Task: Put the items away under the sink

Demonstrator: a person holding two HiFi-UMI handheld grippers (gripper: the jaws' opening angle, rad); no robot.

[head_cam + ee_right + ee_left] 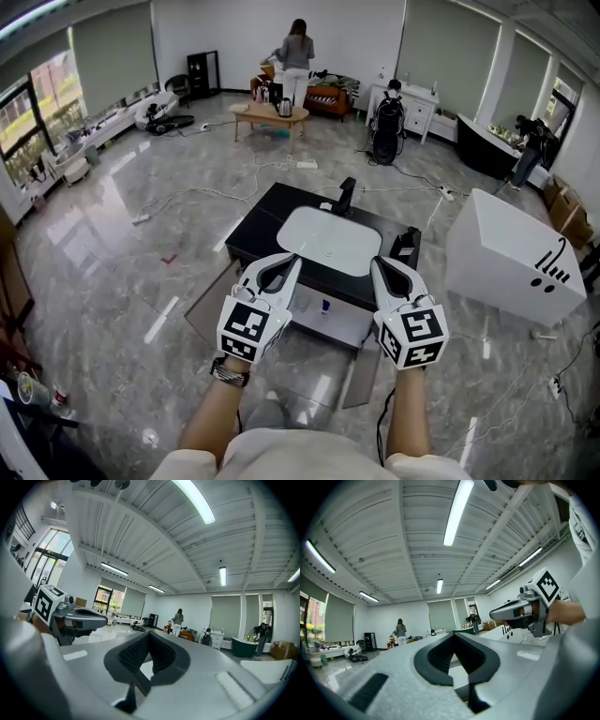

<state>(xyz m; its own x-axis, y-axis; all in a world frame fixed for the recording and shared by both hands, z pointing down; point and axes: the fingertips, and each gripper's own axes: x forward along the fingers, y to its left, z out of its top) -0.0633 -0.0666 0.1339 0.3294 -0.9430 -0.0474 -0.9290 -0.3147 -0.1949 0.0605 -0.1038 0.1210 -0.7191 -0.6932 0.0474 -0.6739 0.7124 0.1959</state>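
Observation:
A black sink cabinet (pixel 253 230) with a white basin (pixel 328 242) and a dark faucet (pixel 345 195) stands on the floor ahead. Its lower doors hang open, and a small bottle (pixel 325 305) stands inside. A black item (pixel 405 247) sits at the counter's right corner. My left gripper (pixel 289 264) and right gripper (pixel 380 266) are held level, side by side, in front of the cabinet. Both are shut and hold nothing. The left gripper (pixel 454 636) view shows the right gripper (pixel 512 612) beside it. The right gripper (pixel 149 635) view shows the left gripper (pixel 89 616).
A large white box (pixel 511 258) stands right of the cabinet. Cables trail over the glossy floor. Far back, a person (pixel 296 52) stands at a low table (pixel 267 113). A black bag (pixel 385 127) and a dark tub (pixel 486 145) stand further right.

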